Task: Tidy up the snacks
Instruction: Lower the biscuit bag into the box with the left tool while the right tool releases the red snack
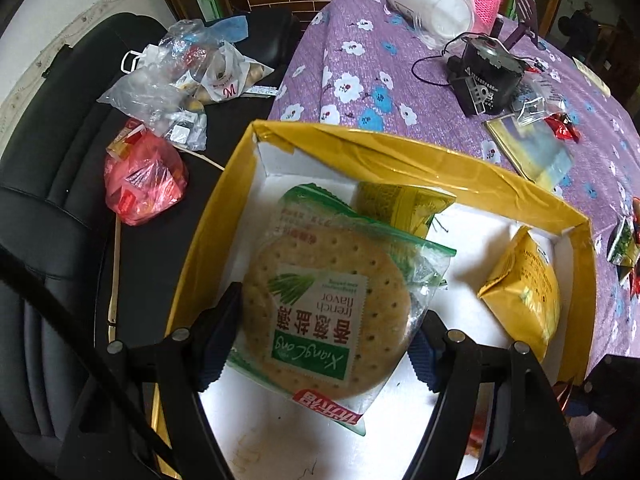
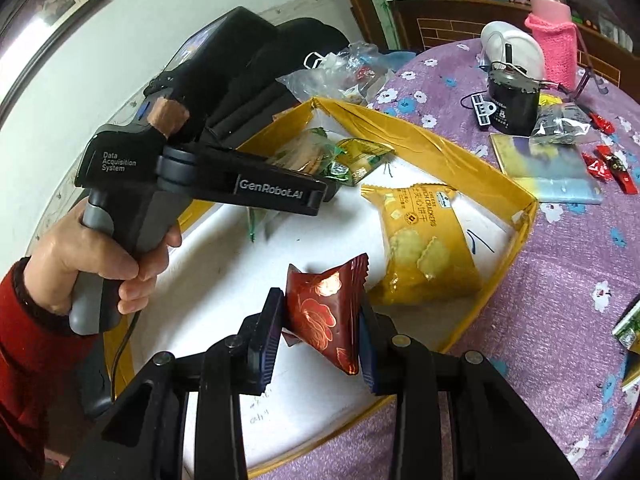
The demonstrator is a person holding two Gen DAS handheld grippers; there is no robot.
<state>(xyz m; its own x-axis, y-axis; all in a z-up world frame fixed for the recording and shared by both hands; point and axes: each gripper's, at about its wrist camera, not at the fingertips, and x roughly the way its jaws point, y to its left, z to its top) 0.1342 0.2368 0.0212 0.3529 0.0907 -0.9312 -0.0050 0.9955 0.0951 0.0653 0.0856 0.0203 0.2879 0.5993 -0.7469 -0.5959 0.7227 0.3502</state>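
Over a yellow box (image 1: 420, 164) with a white floor and glossy, creased walls, 2 hand-held grippers carry snacks above a round table (image 1: 400, 80) draped in purple cloth printed with white and blue flowers. The left gripper (image 1: 324, 344) clamps a round cracker pack (image 1: 320, 312) by its opposite edges, the flat, pale, dimpled disc inside clear crinkled plastic with green trim; in the left wrist view its label reads upside down, the red strip toward the camera and the green sealed end toward the box's far wall. The right gripper (image 2: 320, 340) pinches a dark red foil packet (image 2: 328, 312), glossy with a coppery flower pattern; the pillow-shaped packet stands roughly upright between the pads, its serrated seal tilted up and to the right, its pointed lower corner hanging down. In the right wrist view a hand (image 2: 92, 256) in a red sleeve grips the left tool's grey handle. On the box floor lie a yellow cheese cracker bag (image 2: 424, 248), its long axis running from the far wall toward the camera, and a smaller yellow-green packet (image 1: 404, 204) near the far corner. Beyond the box, on the cloth, sit a tipped white cup (image 1: 428, 4) and a black device (image 1: 488, 76).
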